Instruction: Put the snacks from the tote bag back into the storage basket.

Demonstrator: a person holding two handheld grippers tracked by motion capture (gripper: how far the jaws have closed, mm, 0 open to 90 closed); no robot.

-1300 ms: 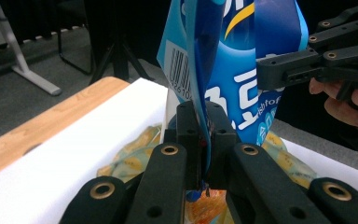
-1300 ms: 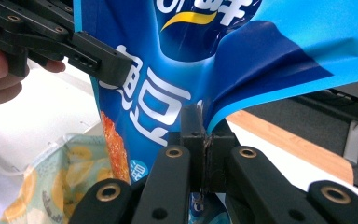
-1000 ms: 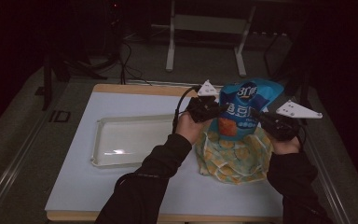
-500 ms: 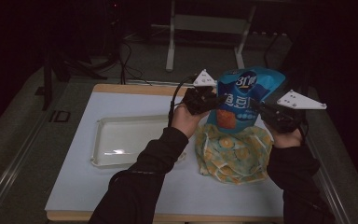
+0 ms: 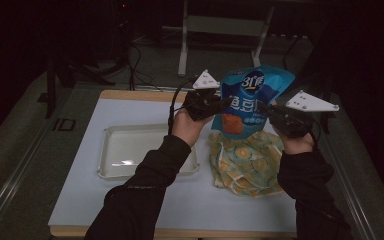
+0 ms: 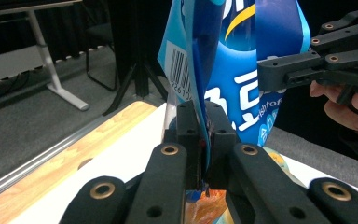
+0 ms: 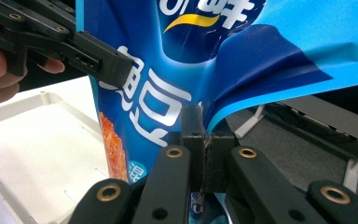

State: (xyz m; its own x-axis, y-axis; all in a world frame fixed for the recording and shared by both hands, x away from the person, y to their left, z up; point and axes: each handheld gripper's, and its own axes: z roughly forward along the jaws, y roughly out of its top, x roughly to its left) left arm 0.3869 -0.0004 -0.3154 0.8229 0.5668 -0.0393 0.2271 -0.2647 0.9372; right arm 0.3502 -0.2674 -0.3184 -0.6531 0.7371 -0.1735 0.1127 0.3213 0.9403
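Bag: blue snack bag, held upright in the air between both grippers, above the patterned cloth on the table.
Change: bag higher than a second ago, bottom edge now apart from the cloth; both hands raised along with it.
Meaning: lift stage apparently done; likely next a carry sideways, perhaps to the white tray, still bare.
Left gripper: jaws closed tight on the bag's left edge, film pinched flat between the pads.
Right gripper: jaws closed on the bag's right edge, no gap visible.
Left gripper view: barcode panel on the bag's side, the pinched seam close up, the other gripper clamped farther off.
Right gripper view: a crease running up from the pinch, tray corner below; film bent rather than taut.
High view: whole layout, bag well apart from the tray, cloth bunched beneath.
Risk: thin edge grips, possible slip on a fast swing.
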